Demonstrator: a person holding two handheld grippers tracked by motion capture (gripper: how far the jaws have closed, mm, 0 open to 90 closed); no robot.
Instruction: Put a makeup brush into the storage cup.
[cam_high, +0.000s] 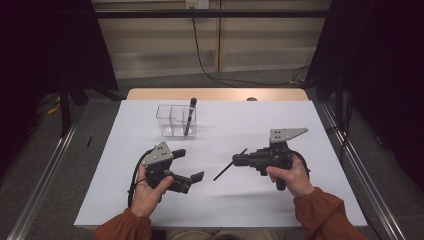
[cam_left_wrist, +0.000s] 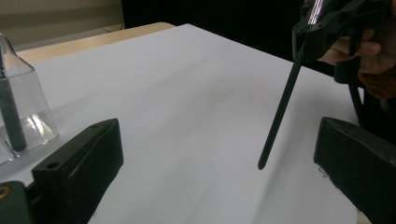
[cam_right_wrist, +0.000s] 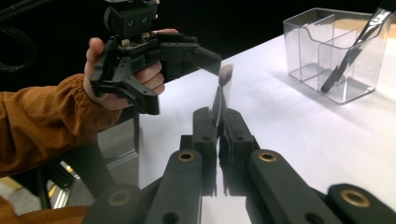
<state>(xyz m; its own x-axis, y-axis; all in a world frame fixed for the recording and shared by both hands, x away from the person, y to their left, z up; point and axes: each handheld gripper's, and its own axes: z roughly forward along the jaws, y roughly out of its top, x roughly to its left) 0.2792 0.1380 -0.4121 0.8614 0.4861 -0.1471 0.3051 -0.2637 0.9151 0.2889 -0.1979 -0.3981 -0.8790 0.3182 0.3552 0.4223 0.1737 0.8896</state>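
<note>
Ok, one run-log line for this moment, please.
left tongs: open, empty | right tongs: shut on brush | second brush: in clear holder

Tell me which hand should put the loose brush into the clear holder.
Right. The right gripper is already shut on the brush, probably a makeup brush, while the left gripper is open with nothing between its jaws. The holder already has one brush.

Brush (cam_right_wrist: 223, 88) blurred beyond the right gripper (cam_right_wrist: 218, 122); container (cam_left_wrist: 21, 107) cut off at picture's edge.
</note>
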